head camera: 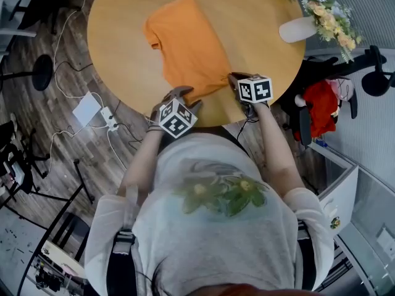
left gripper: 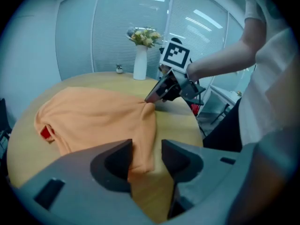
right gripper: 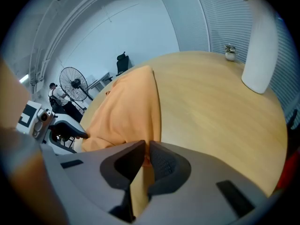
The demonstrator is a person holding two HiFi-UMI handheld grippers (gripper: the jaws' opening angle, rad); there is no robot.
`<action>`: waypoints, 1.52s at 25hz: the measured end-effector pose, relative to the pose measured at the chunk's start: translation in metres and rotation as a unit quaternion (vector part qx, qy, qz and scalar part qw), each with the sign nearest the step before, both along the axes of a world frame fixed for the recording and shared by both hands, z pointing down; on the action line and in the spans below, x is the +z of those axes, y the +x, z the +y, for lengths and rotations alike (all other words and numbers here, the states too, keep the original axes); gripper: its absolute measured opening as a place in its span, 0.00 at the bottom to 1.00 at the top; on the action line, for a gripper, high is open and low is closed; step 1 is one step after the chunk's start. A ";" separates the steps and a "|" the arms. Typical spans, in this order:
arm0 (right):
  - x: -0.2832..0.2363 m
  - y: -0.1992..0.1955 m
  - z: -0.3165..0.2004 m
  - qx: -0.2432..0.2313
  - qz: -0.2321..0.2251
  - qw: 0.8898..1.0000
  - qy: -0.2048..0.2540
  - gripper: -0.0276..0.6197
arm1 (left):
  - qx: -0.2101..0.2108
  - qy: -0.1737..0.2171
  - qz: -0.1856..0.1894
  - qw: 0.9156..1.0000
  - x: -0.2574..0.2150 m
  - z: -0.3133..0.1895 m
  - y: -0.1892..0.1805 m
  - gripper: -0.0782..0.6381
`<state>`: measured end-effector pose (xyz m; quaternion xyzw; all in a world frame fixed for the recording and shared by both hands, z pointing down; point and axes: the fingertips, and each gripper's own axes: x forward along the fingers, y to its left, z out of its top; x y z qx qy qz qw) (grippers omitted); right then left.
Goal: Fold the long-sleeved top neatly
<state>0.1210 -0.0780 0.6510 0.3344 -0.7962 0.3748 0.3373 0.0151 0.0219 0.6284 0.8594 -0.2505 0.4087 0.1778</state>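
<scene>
right claw (right gripper: 144, 148): grips orange top (head camera: 185, 42) corner | left claw (left gripper: 146, 150): agape at hem

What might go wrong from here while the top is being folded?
1. The right gripper pinches only a small corner of the top, so a pull may slip the cloth free.
2. The left gripper is open with the hem between its jaws. If it closes there, it may catch only one layer and spoil the fold.
3. The top's near end lies close to the table edge and may slide off.
</scene>
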 end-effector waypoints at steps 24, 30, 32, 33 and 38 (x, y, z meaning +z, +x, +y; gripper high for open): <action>-0.022 -0.015 0.101 -0.232 0.243 0.917 0.217 0.36 | -0.056 -0.105 0.082 0.990 -0.023 -0.014 -0.042 0.19; -0.001 -0.029 0.090 -0.259 0.311 0.883 0.237 0.38 | -0.053 -0.095 0.093 0.990 -0.040 -0.016 -0.043 0.19; -0.003 -0.029 0.087 -0.258 0.341 0.865 0.265 0.34 | -0.055 -0.094 0.094 0.990 -0.042 -0.014 -0.046 0.19; -0.006 -0.028 0.086 -0.258 0.350 0.858 0.275 0.14 | -0.053 -0.093 0.093 0.990 -0.042 -0.013 -0.048 0.19; -0.029 -0.028 0.098 -0.255 0.313 0.871 0.278 0.12 | -0.029 -0.075 0.078 0.994 -0.042 0.007 -0.057 0.19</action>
